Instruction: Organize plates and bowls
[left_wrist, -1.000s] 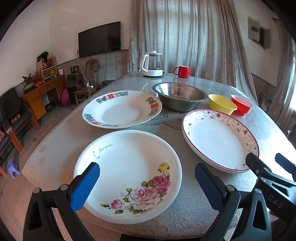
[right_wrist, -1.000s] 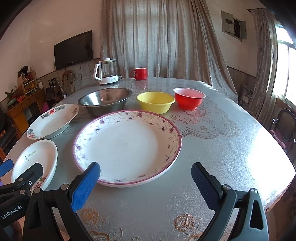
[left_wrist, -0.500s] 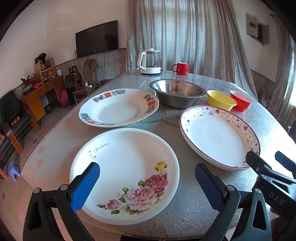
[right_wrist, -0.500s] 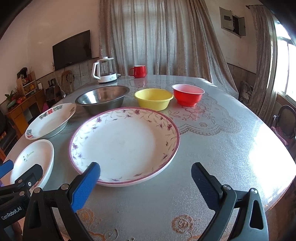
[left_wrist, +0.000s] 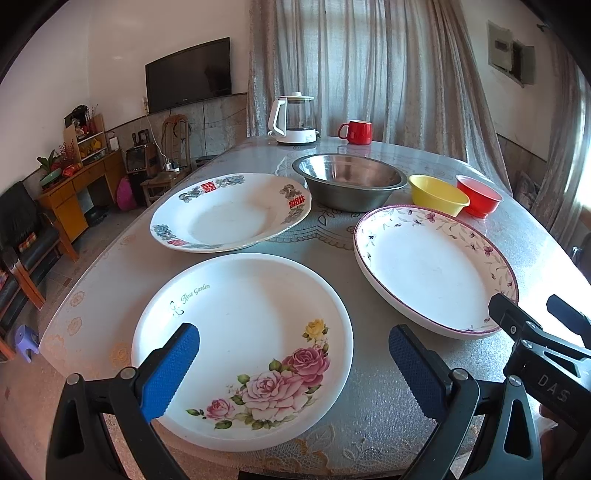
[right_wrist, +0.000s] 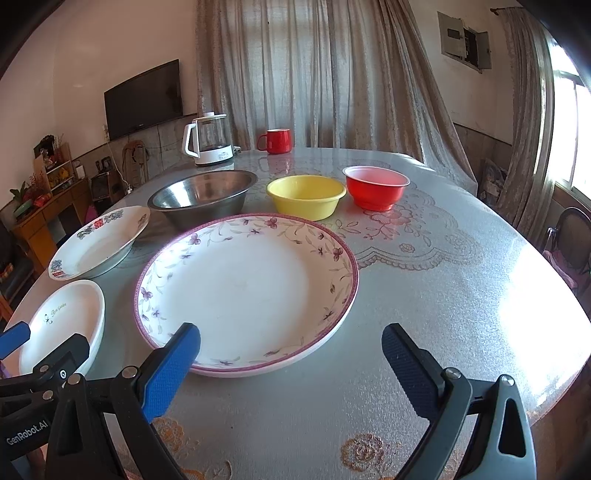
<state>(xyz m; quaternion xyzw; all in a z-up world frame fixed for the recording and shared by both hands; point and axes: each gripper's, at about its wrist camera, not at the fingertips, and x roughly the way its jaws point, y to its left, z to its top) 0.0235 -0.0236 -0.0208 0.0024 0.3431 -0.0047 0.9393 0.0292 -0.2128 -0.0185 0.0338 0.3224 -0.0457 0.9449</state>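
Observation:
My left gripper (left_wrist: 293, 345) is open and empty, hovering over the near edge of a white rose plate (left_wrist: 240, 332). My right gripper (right_wrist: 291, 345) is open and empty at the near rim of a purple-flowered plate (right_wrist: 251, 291). That plate also shows in the left wrist view (left_wrist: 432, 266). A plate with red and blue marks (left_wrist: 229, 218) lies behind the rose plate. Further back stand a steel bowl (right_wrist: 203, 195), a yellow bowl (right_wrist: 306, 195) and a red bowl (right_wrist: 376, 190).
A round table (right_wrist: 443, 295) with a lace-pattern cover holds everything. A white kettle (right_wrist: 210, 142) and a red mug (right_wrist: 277, 140) stand at its far edge. Chairs, a cabinet and a TV are on the left; curtains hang behind.
Both grippers have moved slightly forward toward the plates, which sit a little lower and nearer in both views. Nothing was taken hold of.

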